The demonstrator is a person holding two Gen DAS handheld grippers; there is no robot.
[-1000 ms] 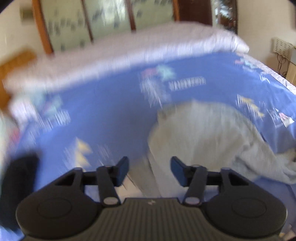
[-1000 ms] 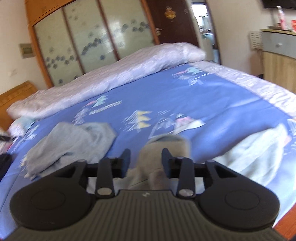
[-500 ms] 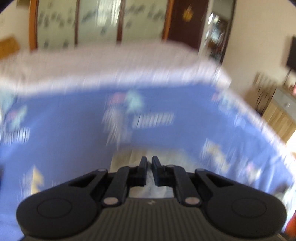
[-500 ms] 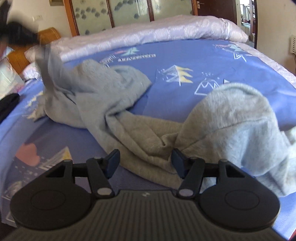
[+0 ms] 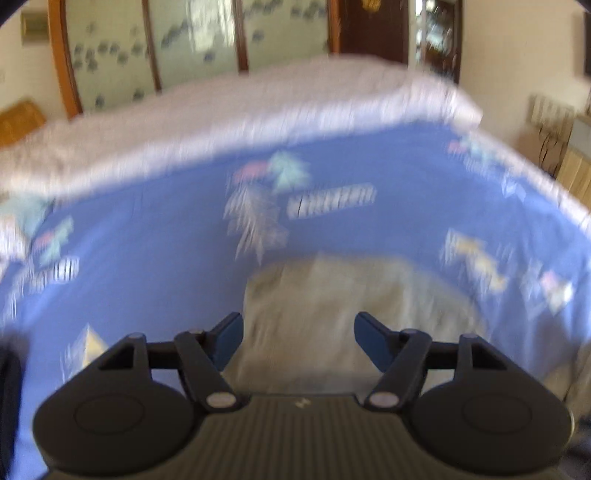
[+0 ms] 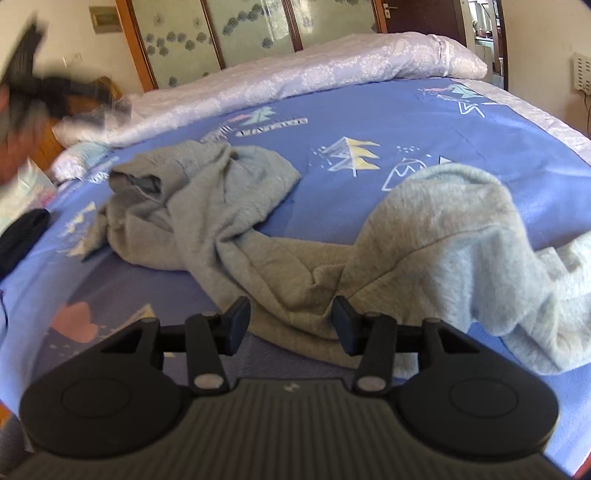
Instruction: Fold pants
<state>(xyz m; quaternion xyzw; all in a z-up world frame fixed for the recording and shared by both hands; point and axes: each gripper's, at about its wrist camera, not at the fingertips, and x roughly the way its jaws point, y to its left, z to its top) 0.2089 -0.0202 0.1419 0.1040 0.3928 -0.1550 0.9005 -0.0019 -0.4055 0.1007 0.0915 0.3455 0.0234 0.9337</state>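
Note:
Grey sweatpants [image 6: 258, 229] lie crumpled on the blue bed sheet [image 6: 369, 110], with one bunched end at the far left and another humped at the right. My right gripper [image 6: 291, 325] is open and empty, just above the near edge of the pants' middle. In the blurred left wrist view, my left gripper [image 5: 298, 341] is open and empty over a flat grey part of the pants [image 5: 351, 295]. The left gripper also shows as a dark blur at the upper left of the right wrist view [image 6: 44, 88].
A white quilt [image 6: 314, 74] is rolled along the far side of the bed. A dark garment [image 6: 22, 236] lies at the bed's left edge. A wooden headboard [image 6: 55, 144] is at left, a wardrobe [image 6: 240, 26] behind, a cabinet [image 5: 576, 155] at right.
My left gripper was shut half a second ago and is now open over the grey fabric. The pants' left end has dropped onto the bed. My right gripper stays open and has barely moved.

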